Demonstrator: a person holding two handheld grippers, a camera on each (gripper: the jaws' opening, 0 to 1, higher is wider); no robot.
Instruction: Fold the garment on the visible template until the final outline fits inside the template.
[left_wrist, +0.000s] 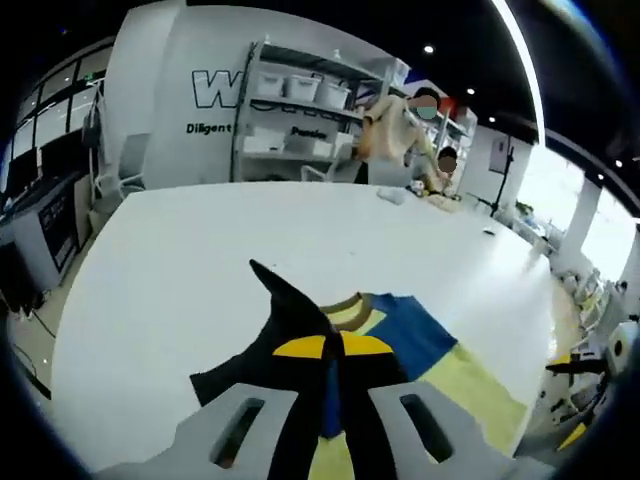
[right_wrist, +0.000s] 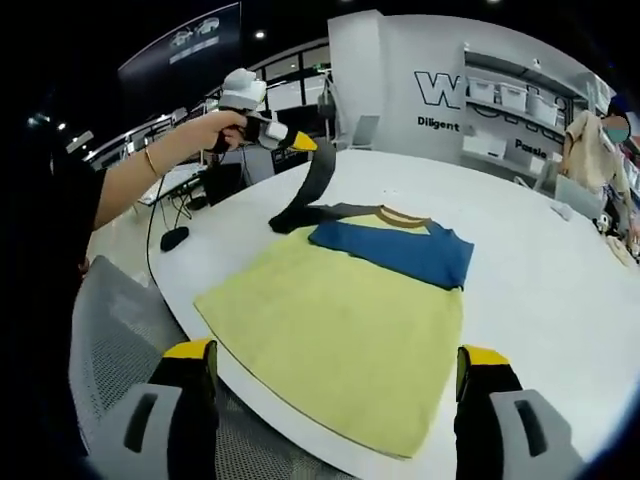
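Garment: a T-shirt with a yellow body, blue chest panel and dark grey sleeves lies spread on the white desk, close to its near edge, collar pointing away from the right hand-held gripper view.
Left hand-held gripper: the left hand-held gripper, seen from the right gripper view, is held up by the person's hand and is clamped on the dark sleeve, which hangs from it as a taut strip down to the shoulder.
Own view of that grasp: in the left gripper view the yellow-tipped jaws stand close together with the dark cloth pinched between them; the lift looks meant to free the sleeve so it can be carried inward over the body.
Right hand-held gripper: the right hand-held gripper hangs over the hem side with its jaws spread wide and nothing between them, apparently waiting for its turn.
Template: I cannot tell where a template outline lies; no marking is plain on the desk around the cloth.
Stage: judged early, since the body lies flat and unfolded.
Risk: pulling the raised sleeve too far could drag the shirt towards the desk's edge.
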